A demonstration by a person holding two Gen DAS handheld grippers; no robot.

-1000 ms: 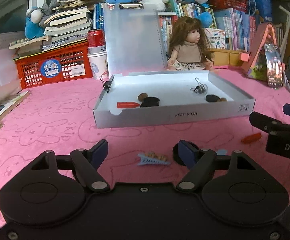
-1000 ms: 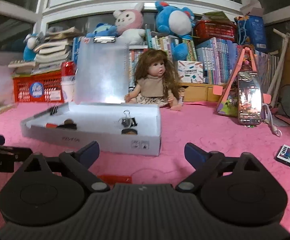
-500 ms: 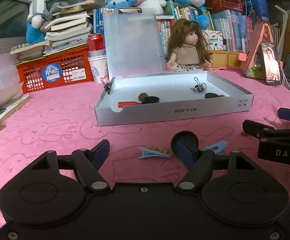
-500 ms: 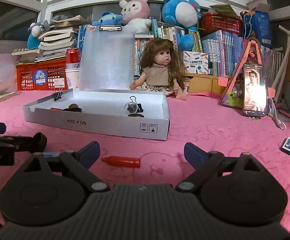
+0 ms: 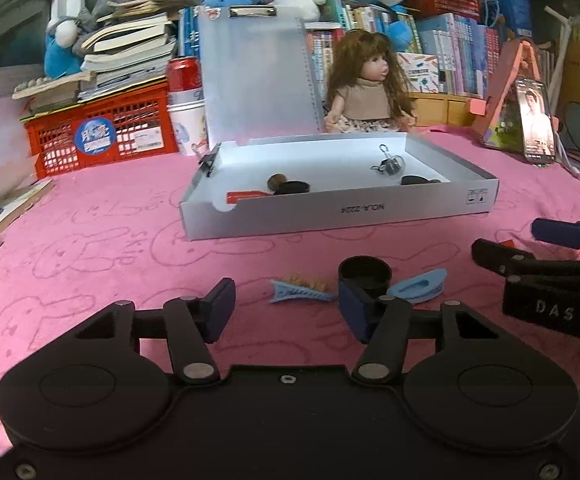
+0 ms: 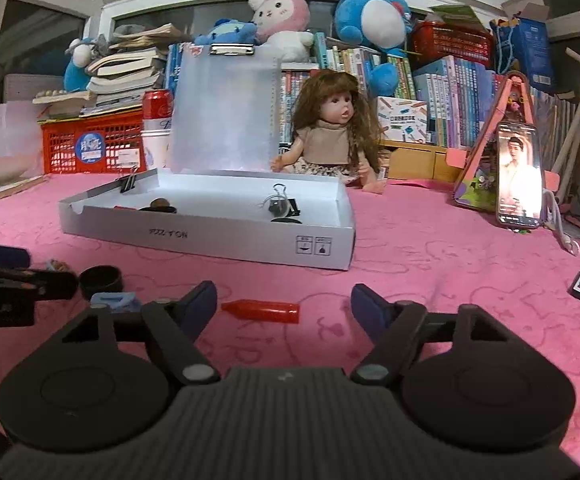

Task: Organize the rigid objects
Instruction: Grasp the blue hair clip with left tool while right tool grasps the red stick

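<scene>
White cardboard tray [image 5: 369,216] sits at twelve o'clock on the counter [image 5: 90,240], shallow, rectangular, a notch cut in its front left corner. Inside: red pen-like stick [image 5: 246,197], brown round piece [image 5: 276,181] and black round lid [image 5: 291,188] toward the left; metal binder clip [image 5: 387,164] and a dark disc [image 5: 413,180] toward the right. Another black binder clip [image 5: 208,164] bites the left wall. Translucent clipboard [image 5: 256,76] stands upright behind the tray. Counter wears pink terry cloth printed with rabbit outlines. Loose on the cloth: blue toothed hair clip [image 5: 297,292], black ring [image 5: 365,276], pale blue oval clip [image 5: 417,286], red tapered cap [image 6: 262,311]. Left gripper [image 5: 286,310] jaws have just been closing, still apart; the hair clip lies in the gap beyond the tips, unpinched, the black ring just behind the right finger. Right gripper [image 6: 284,306] jaws likewise just closing, spread, the red cap between them, untouched. Back, at twelve: doll [image 5: 365,88], books, plush toys, red crate [image 5: 102,136].
</scene>
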